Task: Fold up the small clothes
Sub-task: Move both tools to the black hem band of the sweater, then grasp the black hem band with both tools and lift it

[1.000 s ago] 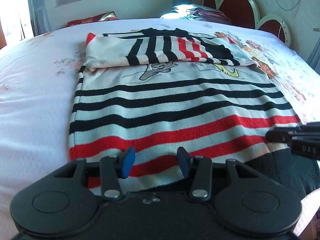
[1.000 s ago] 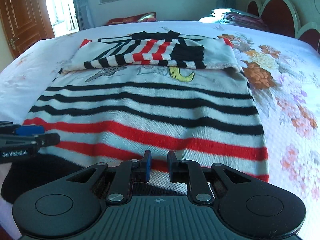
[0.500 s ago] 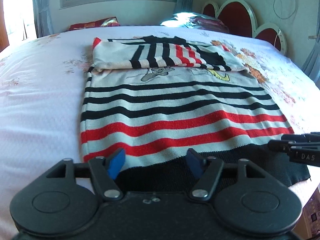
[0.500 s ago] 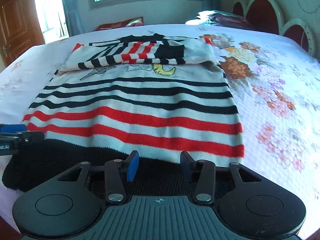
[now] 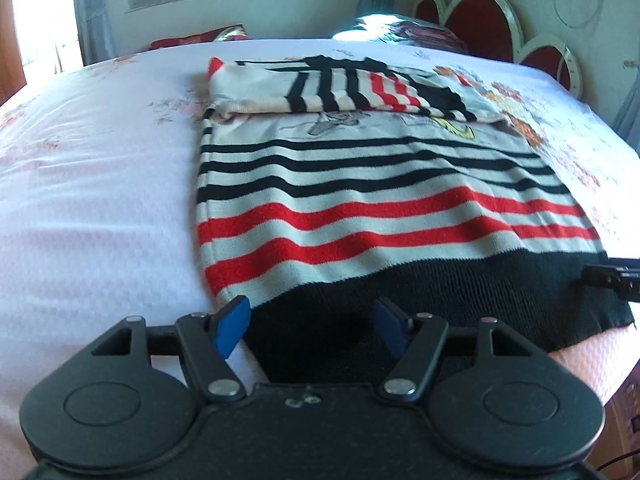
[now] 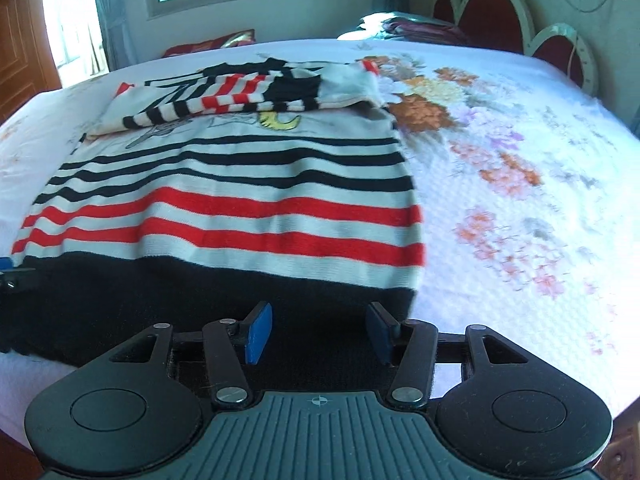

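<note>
Your striped sweater (image 5: 372,200) lies flat on the bed (image 5: 100,184), sleeves folded across its chest, black hem nearest you. Your left gripper (image 5: 312,330) stands spread over the hem's left corner, gripping nothing. Your right gripper (image 6: 318,332) is opening above the hem's right end, with nothing pinched between its pads. Only the right view shows the wooden door (image 6: 24,56) and the large flower print (image 6: 496,168); the left view catches the right gripper's tip at its edge.
</note>
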